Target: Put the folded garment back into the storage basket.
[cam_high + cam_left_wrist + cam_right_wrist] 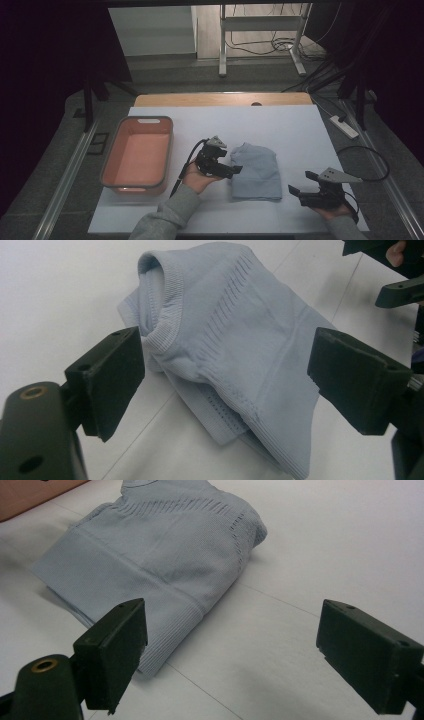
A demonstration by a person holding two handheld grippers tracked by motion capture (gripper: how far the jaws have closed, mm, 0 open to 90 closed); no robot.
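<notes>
A folded light blue knit sweater lies on the white sheet near the middle of the table. My left gripper is at its left edge, open, jaws pointing right toward it. In the left gripper view the sweater, collar up and to the left, lies beyond and between the spread jaws of that gripper. My right gripper is open a short way right of the sweater, apart from it. In the right gripper view the sweater is ahead and to the left, with bare sheet between that gripper's jaws.
An empty pink basin stands on the left of the sheet; its corner shows in the right gripper view. A white power strip lies off the table's right edge. The other gripper appears far off in the left gripper view.
</notes>
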